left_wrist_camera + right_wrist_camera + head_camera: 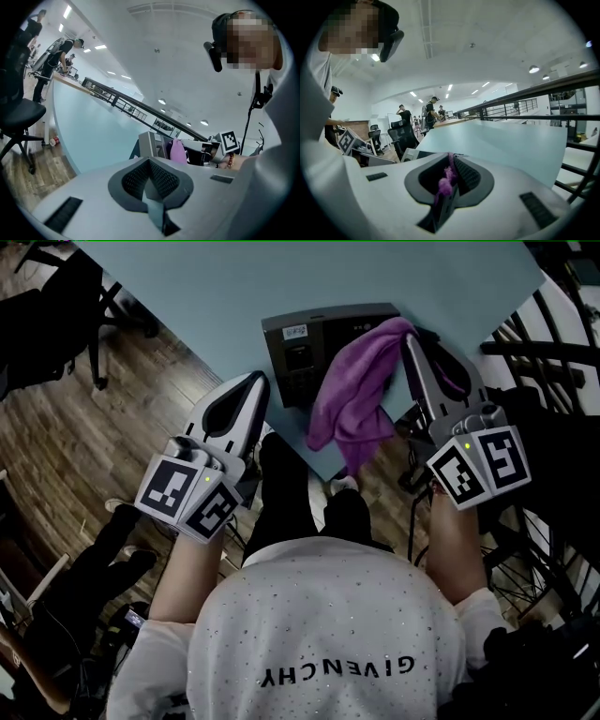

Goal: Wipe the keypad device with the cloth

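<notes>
A person's white shirt fills the foreground. Beyond it, the pale counter carries the dark keypad device at its near edge. The purple cloth hangs over the device's right side, pinched in the right hand-held gripper. The left hand-held gripper is clenched on nothing, just left of the device.

Keypad device apparently rests on table.
</notes>
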### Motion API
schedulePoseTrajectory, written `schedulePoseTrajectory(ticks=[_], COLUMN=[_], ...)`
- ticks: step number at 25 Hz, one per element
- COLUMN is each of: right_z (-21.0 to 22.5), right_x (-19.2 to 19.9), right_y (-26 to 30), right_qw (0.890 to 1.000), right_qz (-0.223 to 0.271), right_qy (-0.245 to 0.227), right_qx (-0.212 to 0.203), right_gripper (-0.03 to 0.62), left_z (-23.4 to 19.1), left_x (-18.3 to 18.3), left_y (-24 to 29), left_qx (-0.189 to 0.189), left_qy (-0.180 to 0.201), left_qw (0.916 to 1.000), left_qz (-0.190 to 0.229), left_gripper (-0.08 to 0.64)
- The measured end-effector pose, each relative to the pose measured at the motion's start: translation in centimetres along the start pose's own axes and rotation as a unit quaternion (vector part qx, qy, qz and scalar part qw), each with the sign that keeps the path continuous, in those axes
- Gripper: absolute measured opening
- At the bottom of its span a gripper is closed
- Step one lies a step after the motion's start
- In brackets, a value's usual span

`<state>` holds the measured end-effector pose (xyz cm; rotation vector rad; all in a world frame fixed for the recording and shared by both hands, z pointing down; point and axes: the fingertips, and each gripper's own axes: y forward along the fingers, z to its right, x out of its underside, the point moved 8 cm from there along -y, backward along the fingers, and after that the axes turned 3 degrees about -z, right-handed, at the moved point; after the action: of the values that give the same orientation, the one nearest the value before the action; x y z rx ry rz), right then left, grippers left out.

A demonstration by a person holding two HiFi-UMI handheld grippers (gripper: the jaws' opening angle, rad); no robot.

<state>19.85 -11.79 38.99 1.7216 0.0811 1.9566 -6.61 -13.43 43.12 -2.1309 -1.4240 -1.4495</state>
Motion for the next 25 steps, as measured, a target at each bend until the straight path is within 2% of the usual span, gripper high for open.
schedulePoseTrajectory(ticks=[5, 7, 10, 14, 20, 25], right_z=[-0.6, -1.9, -5.0, -9.0, -12.2, -12.2], right_x=[-0.4, -0.8, -1.5, -1.3, 0.0, 0.0], right_y=[0.1, 0.3, 1.2, 2.8, 5.4, 5.7], right_qw=[1.000, 0.999, 0.994, 0.985, 0.979, 0.979], right_qz=[0.005, 0.023, 0.047, 0.040, -0.027, -0.035], right_qy=[0.010, 0.021, 0.016, -0.008, -0.048, -0.052], right_qx=[-0.003, -0.033, -0.102, -0.167, -0.198, -0.194], right_gripper=[0.031, 0.031, 0.031, 0.031, 0.031, 0.031], left_z=[-0.1, 0.1, 0.3, 0.3, 0.0, 0.1], left_x=[-0.1, -0.2, -0.4, -0.1, 0.4, 0.2], left_y=[-0.5, -0.7, -1.1, -1.4, -1.6, -1.6], left_qx=[-0.006, -0.007, -0.007, -0.014, -0.011, -0.005], left_qy=[-0.013, -0.014, -0.020, -0.019, -0.029, -0.029], left_qw=[0.9998, 0.9997, 0.9995, 0.9995, 0.9992, 0.9993], left_qz=[0.012, 0.016, 0.024, 0.023, 0.023, 0.024], left_gripper=[0.001, 0.001, 0.000, 0.000, 0.001, 0.001])
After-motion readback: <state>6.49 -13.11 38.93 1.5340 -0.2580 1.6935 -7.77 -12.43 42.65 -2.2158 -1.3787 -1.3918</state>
